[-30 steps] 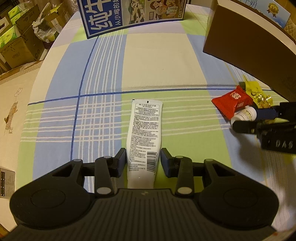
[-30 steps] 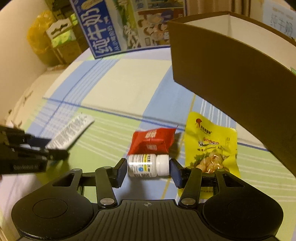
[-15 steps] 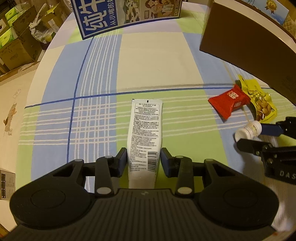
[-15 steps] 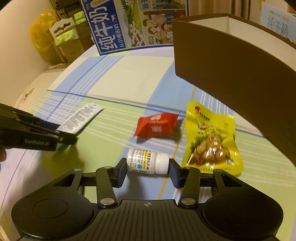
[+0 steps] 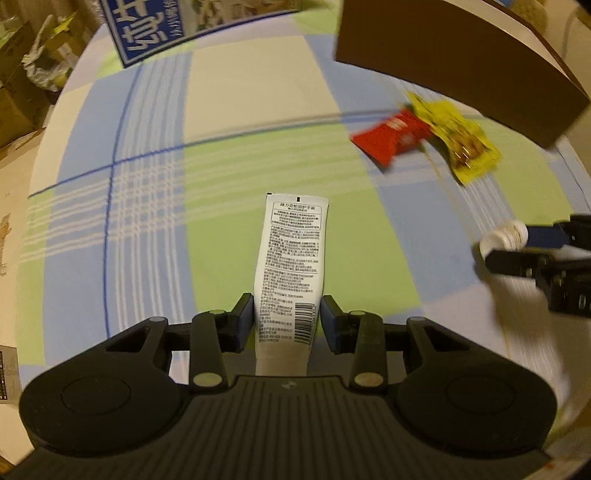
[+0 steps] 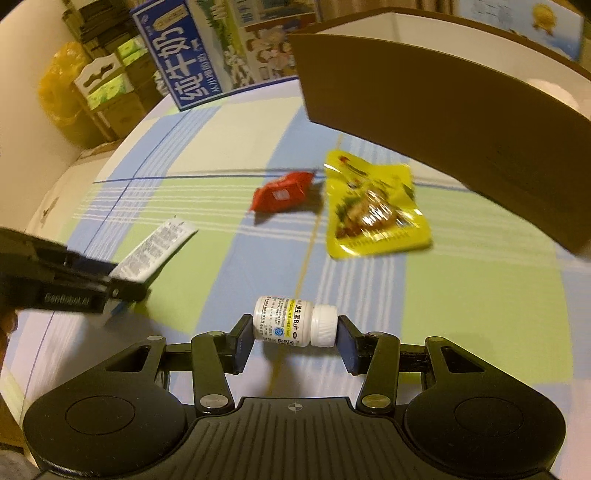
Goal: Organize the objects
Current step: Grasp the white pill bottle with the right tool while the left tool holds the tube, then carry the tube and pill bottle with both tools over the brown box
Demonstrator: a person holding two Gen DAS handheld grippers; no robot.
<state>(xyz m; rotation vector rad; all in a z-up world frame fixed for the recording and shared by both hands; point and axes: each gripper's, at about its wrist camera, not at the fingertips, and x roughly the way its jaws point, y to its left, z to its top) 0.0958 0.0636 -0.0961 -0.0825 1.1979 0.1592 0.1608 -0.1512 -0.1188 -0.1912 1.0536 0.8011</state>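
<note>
Left wrist view: the left gripper point(image 5: 287, 319) has its two blue-padded fingers point(image 5: 243, 321) closed against the sides of a white hand-cream tube point(image 5: 291, 258), a flat soft plastic tube printed with dense black text and a barcode, its crimped end pointing away from the camera. The tube appears lifted clear of the checked tablecloth point(image 5: 155, 206), a woven fabric in blue, green and cream squares with thin white stripes. Toward the far right edge of the table lie a red foil snack packet point(image 5: 388, 138) and, just beside it and overlapping at one corner, a glossy yellow snack pouch point(image 5: 458, 136) with a clear window. A tall brown cardboard box point(image 5: 461, 66) with smooth walls stands at the far right corner, and a blue milk carton box point(image 5: 147, 33) with large white characters sits at the far edge.

In the right wrist view, the right gripper point(image 6: 295, 334) is clamped end to end on a small white vitamin pill bottle point(image 6: 284, 325), a smooth plastic cylinder with a ribbed screw cap, held sideways above the cloth, cap against the right-hand finger. The left gripper shows at the left edge of this view with the tube in its grip. Stacked cartons point(image 6: 110, 92) and a yellow plastic bag point(image 6: 62, 92) stand beyond the table's far left edge.
</note>
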